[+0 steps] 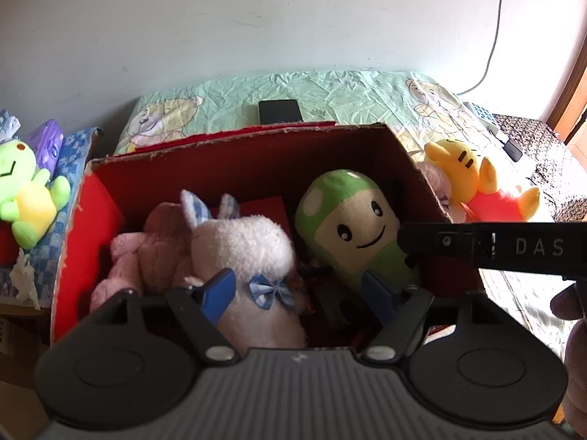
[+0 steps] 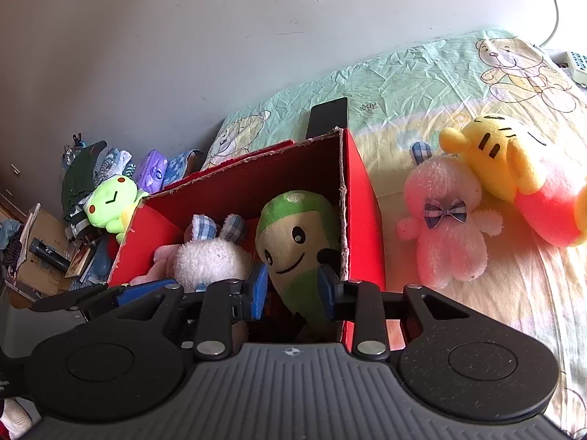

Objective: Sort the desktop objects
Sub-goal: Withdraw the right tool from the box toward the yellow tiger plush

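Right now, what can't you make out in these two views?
- Red cardboard box floor: both views, buried under plush toys.
- Pale pink plush: both views, mostly behind the white bunny plush.
- Pink bunny plush: left view, blocked by the box wall.

The left tongs [image 1: 299, 295] hang spread wide over a red cardboard box [image 1: 91, 220], their blue fingertips [image 1: 220, 293] either side of a white plush bunny with a blue checked bow [image 1: 242, 253]. In the box with it lie a pink plush toy [image 1: 146, 253] and a green mushroom-capped plush with a smiling face [image 1: 352, 234]. The right tongs' black arm [image 1: 488, 247] reaches in from the right, touching the green plush, while a yellow bear in a red shirt [image 1: 480, 183] lies on the bear-print sheet [image 1: 330, 91] and a lime-green frog plush [image 1: 25, 194] sits left of the box.
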`<action>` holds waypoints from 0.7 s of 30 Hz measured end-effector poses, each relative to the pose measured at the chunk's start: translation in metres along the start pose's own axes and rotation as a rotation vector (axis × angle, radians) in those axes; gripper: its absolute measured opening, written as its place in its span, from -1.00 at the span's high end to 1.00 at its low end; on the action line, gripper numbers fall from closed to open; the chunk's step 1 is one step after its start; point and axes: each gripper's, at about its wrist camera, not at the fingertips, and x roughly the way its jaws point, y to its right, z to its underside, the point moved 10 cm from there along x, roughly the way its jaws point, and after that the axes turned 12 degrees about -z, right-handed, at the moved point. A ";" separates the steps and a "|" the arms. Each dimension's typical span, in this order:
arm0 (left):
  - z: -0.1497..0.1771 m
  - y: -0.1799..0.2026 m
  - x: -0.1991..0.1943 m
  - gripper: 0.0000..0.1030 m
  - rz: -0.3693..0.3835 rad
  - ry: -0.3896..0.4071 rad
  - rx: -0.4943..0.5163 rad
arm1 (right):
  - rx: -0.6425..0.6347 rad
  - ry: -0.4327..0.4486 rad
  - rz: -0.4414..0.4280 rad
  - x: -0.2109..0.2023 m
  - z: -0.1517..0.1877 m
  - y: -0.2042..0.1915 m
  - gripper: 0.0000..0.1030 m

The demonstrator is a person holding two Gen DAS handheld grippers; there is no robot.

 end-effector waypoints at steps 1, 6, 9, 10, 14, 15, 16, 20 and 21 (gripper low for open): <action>0.001 0.000 -0.001 -0.51 -0.009 0.002 0.000 | -0.003 0.000 0.001 -0.001 0.001 0.000 0.37; 0.005 0.000 -0.002 -0.53 -0.028 -0.003 -0.007 | -0.017 0.013 0.002 -0.006 0.007 -0.001 0.37; 0.007 -0.001 -0.002 -0.53 -0.040 -0.011 -0.015 | -0.025 0.022 0.003 -0.007 0.008 -0.001 0.39; 0.008 -0.001 -0.002 -0.53 -0.044 -0.013 -0.016 | -0.034 0.024 0.006 -0.008 0.009 -0.002 0.39; 0.011 -0.004 -0.002 -0.53 -0.066 -0.021 -0.029 | -0.055 0.038 0.009 -0.009 0.011 -0.003 0.39; 0.012 -0.005 -0.002 -0.53 -0.073 -0.024 -0.033 | -0.061 0.042 0.008 -0.009 0.012 -0.004 0.39; 0.013 -0.006 -0.001 -0.53 -0.080 -0.027 -0.037 | -0.071 0.045 0.008 -0.010 0.013 -0.004 0.39; 0.018 -0.008 0.001 -0.43 -0.092 -0.041 -0.052 | -0.108 0.055 0.007 -0.010 0.015 -0.006 0.39; 0.018 -0.008 0.001 -0.42 -0.091 -0.043 -0.056 | -0.109 0.060 0.002 -0.011 0.015 -0.006 0.39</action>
